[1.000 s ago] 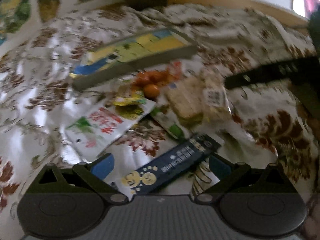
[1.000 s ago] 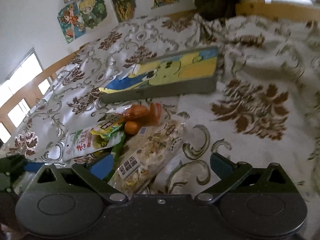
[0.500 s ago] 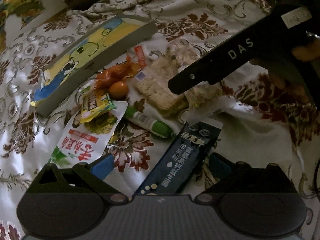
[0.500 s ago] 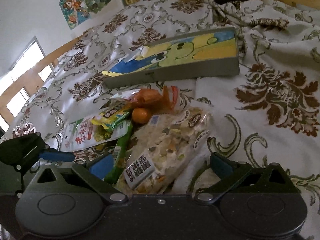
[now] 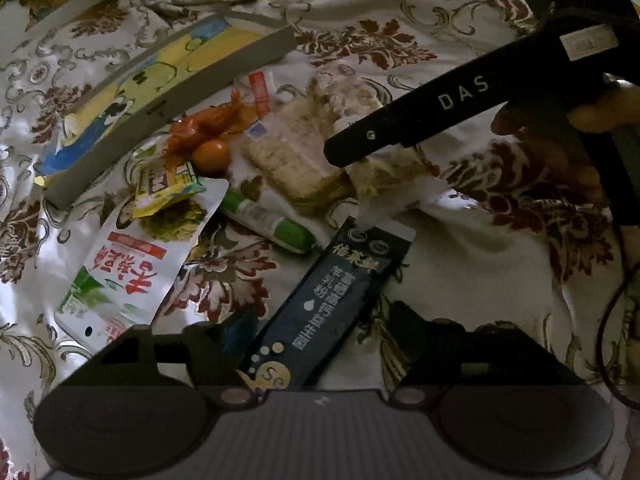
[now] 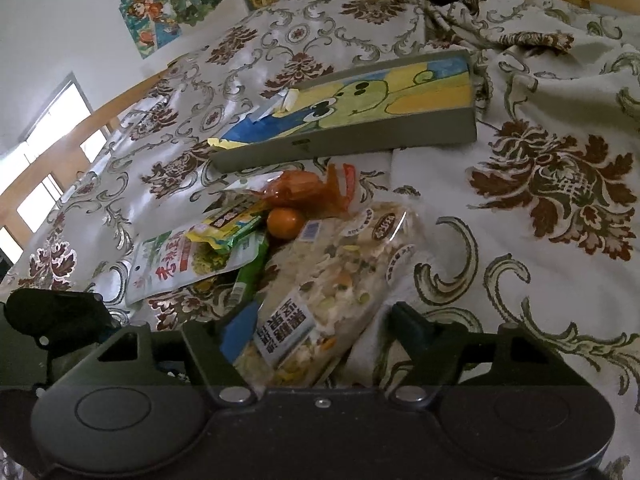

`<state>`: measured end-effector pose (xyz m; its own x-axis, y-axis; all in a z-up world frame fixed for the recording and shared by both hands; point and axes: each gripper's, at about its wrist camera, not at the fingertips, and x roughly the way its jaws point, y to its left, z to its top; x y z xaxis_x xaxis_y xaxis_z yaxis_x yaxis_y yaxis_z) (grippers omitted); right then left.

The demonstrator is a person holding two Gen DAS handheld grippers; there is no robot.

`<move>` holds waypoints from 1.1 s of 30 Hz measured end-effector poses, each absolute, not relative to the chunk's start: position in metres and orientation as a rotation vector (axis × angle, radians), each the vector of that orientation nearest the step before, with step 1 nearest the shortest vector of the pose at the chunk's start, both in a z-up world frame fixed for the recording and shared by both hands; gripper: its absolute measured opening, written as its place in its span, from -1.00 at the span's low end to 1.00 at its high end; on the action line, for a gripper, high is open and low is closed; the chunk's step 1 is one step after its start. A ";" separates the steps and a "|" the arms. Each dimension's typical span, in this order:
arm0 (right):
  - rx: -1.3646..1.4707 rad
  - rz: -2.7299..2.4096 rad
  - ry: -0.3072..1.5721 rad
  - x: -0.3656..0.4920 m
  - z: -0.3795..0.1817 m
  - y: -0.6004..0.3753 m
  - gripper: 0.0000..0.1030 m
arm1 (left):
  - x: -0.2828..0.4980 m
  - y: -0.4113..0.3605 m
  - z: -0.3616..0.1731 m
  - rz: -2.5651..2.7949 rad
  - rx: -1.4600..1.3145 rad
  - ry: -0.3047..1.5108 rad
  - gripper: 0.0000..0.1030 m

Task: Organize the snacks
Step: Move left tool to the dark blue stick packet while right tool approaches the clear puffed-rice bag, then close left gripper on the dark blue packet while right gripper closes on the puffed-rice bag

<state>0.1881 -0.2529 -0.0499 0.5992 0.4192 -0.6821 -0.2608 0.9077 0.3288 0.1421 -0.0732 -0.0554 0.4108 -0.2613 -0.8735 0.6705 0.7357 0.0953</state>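
A pile of snacks lies on a floral cloth. In the left wrist view my left gripper (image 5: 320,324) is open, its jaws on either side of a dark blue stick packet (image 5: 332,300). A white pouch with red print (image 5: 132,264), a green sausage stick (image 5: 268,220), an orange packet (image 5: 208,128) and a small orange (image 5: 211,155) lie beyond. My right gripper (image 6: 316,320) is open around the near end of a clear bag of rice cracker mix (image 6: 336,280). The right gripper's body (image 5: 440,108) crosses above that bag (image 5: 296,156).
A flat grey box with a yellow and blue cartoon lid (image 6: 360,116) lies behind the pile; it also shows in the left wrist view (image 5: 160,92). The cloth (image 6: 540,260) is rumpled at the back right. Posters (image 6: 172,8) hang on the wall.
My left gripper has come down over the dark blue stick packet. My right gripper has moved forward, so the cracker bag now lies between its fingers.
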 end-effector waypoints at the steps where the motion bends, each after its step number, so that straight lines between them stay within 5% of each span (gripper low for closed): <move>1: 0.210 0.398 0.842 0.188 -0.050 -0.254 0.49 | 0.145 -0.073 -0.055 -0.622 0.472 0.997 0.45; 6: 0.220 0.407 0.849 0.189 -0.051 -0.255 0.49 | 0.159 -0.075 -0.054 -0.650 0.458 1.056 0.15; 20: 0.331 0.408 0.892 0.192 -0.052 -0.267 0.23 | 0.157 -0.060 -0.045 -0.470 0.181 1.187 -0.06; 27: 0.357 0.409 0.928 0.203 -0.060 -0.263 0.52 | 0.156 -0.044 -0.046 -0.312 -0.062 1.220 -0.07; 33: 0.383 0.393 0.907 0.196 -0.055 -0.272 0.11 | 0.153 -0.030 -0.044 -0.277 -0.205 1.230 -0.12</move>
